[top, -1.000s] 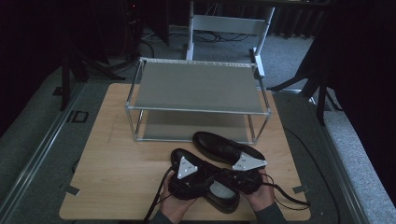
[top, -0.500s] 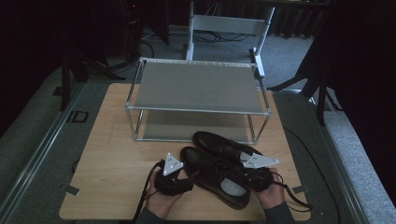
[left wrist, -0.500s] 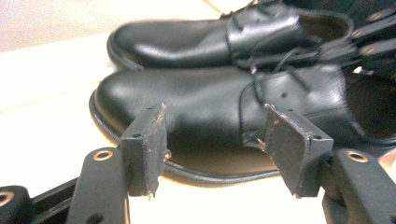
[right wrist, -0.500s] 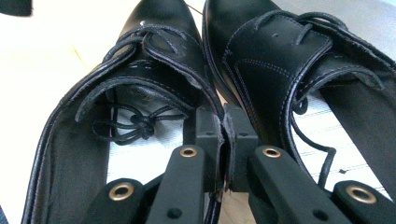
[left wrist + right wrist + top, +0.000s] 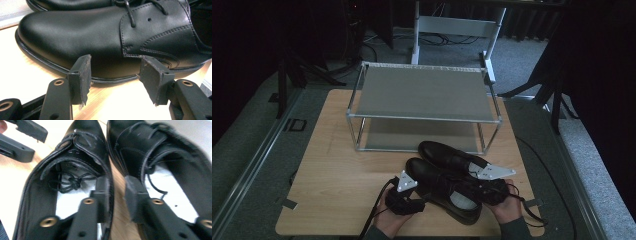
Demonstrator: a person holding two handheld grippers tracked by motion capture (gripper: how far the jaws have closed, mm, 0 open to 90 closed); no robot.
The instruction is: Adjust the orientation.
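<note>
Two black lace-up shoes lie side by side on the near right part of the wooden surface (image 5: pixel 327 165), the near shoe (image 5: pixel 444 192) touching the far shoe (image 5: pixel 449 156) in front of a metal two-tier rack (image 5: pixel 424 95). The left gripper (image 5: pixel 113 75) has just been closing, yet its jaws stand apart, empty, beside the near shoe's sole. The right gripper (image 5: pixel 116 195), just opening, straddles that shoe's side wall without pinching it.

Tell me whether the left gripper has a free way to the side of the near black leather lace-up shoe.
Probably yes: the left gripper faces the near black leather lace-up shoe side-on, open fingers just short of its sole edge, with bare table between.
</note>
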